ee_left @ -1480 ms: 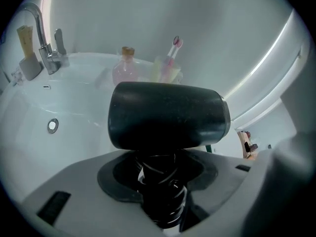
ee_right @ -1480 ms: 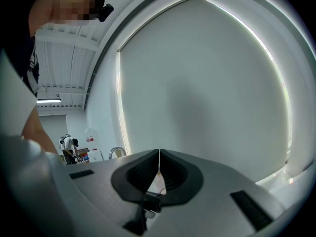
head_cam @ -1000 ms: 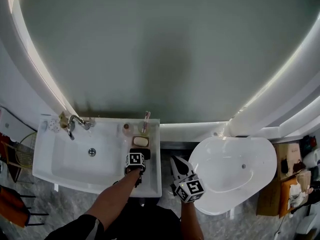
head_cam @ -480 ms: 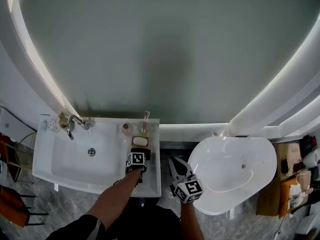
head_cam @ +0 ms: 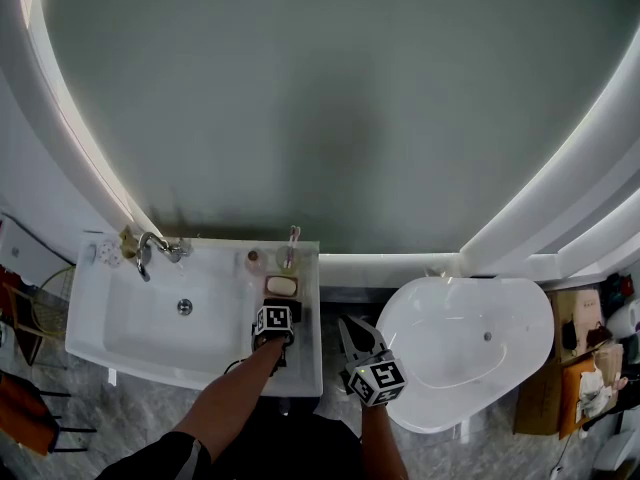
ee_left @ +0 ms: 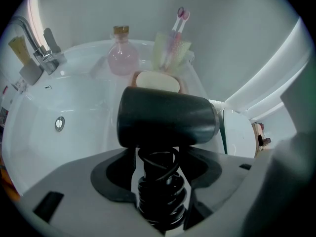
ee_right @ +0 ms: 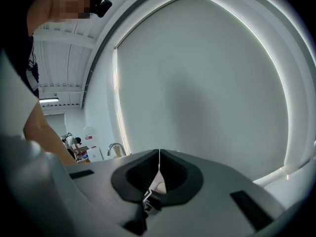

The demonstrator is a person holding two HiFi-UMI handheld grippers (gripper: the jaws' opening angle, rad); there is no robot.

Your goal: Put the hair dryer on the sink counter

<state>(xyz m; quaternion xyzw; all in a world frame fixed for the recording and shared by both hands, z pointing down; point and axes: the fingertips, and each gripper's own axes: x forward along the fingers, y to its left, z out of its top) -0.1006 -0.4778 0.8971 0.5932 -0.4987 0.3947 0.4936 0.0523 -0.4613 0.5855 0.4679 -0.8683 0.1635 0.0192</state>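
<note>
Left tool [ee_left: 158, 158] jaws opening around hair dryer [ee_left: 168, 120] handle, near the soap [ee_left: 157, 81]. Dryer likely rigid, top-heavy; grip cord-wrapped handle. Right tool [ee_right: 159, 169] closed, empty.

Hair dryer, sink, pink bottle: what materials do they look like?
Hair dryer: matte black plastic, probably; dull, soft highlights.
Sink: glossy white ceramic or similar; sharp reflections.
Pink bottle: clear tinted glass, likely; see-through, with a cork-like stopper.

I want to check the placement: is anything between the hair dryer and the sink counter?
Nothing visible: the hair dryer is down at the sink counter, between the left gripper's opening jaws; the soap lies beyond it.
</note>
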